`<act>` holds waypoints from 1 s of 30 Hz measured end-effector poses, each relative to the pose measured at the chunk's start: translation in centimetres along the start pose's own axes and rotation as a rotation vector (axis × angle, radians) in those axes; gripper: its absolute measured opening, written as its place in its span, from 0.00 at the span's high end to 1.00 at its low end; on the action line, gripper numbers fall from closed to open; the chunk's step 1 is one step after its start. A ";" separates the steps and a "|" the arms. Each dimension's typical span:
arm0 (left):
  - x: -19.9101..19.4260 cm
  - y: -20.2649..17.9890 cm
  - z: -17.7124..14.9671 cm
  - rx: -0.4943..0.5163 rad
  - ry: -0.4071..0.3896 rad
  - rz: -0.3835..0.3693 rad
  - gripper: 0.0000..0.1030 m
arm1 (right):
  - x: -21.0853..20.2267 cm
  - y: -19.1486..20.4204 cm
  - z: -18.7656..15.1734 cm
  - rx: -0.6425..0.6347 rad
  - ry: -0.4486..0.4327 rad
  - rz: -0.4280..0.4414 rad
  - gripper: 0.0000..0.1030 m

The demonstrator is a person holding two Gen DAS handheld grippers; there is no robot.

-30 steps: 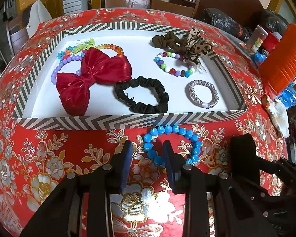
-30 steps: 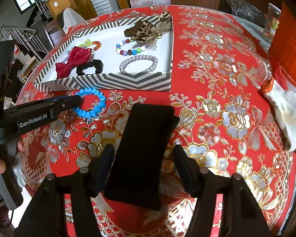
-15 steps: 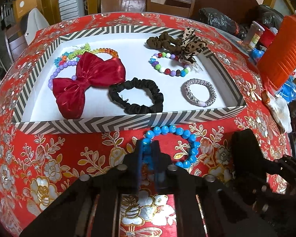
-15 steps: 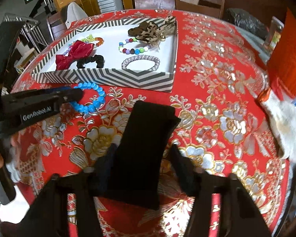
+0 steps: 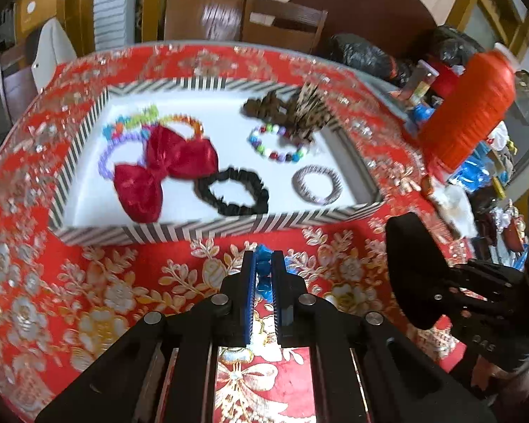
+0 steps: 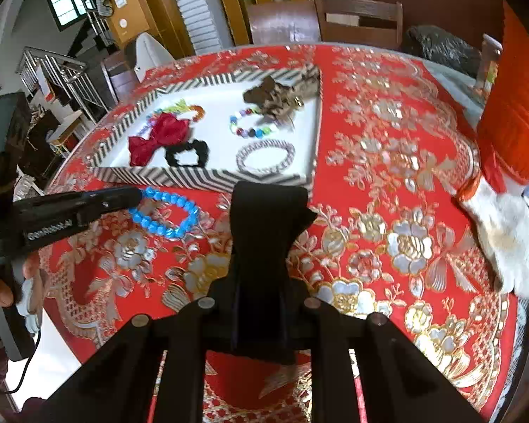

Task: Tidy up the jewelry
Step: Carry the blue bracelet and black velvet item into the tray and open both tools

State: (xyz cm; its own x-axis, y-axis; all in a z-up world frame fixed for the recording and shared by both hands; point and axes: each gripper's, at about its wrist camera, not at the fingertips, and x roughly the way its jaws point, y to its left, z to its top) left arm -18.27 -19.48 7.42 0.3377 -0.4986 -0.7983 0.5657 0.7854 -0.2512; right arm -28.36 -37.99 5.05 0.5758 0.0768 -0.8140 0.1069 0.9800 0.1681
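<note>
The left gripper (image 5: 263, 275) pinches 1 blue bead bracelet (image 6: 165, 213) just in front of the striped tray (image 5: 194, 231), while the right gripper (image 6: 261, 303), its jaws just closing, clamps a black pouch (image 6: 264, 232) lengthwise toward the tray.

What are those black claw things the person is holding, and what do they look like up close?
They are hand-held grippers. The left gripper is matte black plastic with silver pivot pins and two straight fingers lined with ribbed blue pads. Seen from the side, its body carries white lettering and a dark cable trails below. The right gripper has the same black linkage and silver pins.
</note>
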 end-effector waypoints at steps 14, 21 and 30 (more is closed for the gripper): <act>-4.4 1.1 5.2 0.049 -0.126 0.095 0.92 | -1.2 1.8 3.3 -0.049 -0.045 0.046 0.84; -3.0 2.2 8.5 0.052 -0.143 0.157 0.92 | 0.0 3.1 6.2 -0.074 -0.056 0.061 0.84; 0.6 3.3 11.9 0.062 -0.121 0.221 0.92 | 3.1 3.6 9.6 -0.083 -0.043 0.072 0.84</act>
State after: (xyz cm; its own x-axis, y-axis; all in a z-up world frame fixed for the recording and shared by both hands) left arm -7.26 -21.59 12.64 0.5434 -0.3610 -0.7579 0.5126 0.8577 -0.0410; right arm -18.40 -35.98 8.47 0.6140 0.1410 -0.7766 -0.0022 0.9842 0.1770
